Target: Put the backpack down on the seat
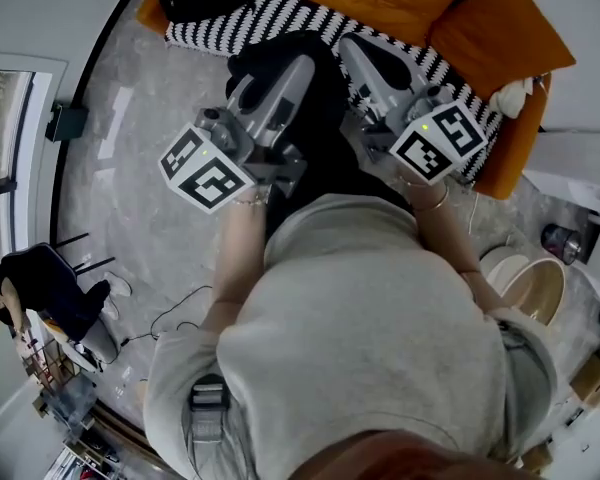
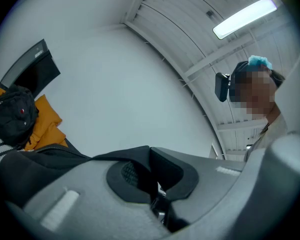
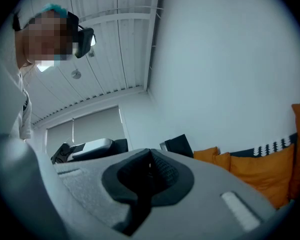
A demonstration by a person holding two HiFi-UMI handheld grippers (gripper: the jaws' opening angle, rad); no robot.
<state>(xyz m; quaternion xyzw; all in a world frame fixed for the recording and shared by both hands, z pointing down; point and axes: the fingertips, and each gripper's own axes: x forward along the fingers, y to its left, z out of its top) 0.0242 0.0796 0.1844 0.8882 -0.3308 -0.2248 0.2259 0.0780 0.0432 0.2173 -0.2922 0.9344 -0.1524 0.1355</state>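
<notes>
The black backpack (image 1: 325, 163) hangs in front of my chest, between both grippers, above the striped sofa seat (image 1: 280, 13). My left gripper (image 1: 298, 65) is raised at the left. In the left gripper view its jaws (image 2: 151, 156) are shut on a black backpack strap (image 2: 115, 155) that runs in from the left, with the bag's zipped fabric (image 2: 35, 156) just below. My right gripper (image 1: 356, 52) is raised at the right. Its jaws (image 3: 150, 161) are closed pad to pad, and I see nothing between them.
Orange cushions (image 1: 500, 38) line the sofa's back and right end. A second black bag (image 2: 12, 116) rests on the sofa by an orange cushion (image 2: 47, 124). A white soft toy (image 1: 510, 98) lies at the sofa's right end. Round bins (image 1: 535, 288) stand on the right, and a person (image 1: 40, 288) sits at the far left.
</notes>
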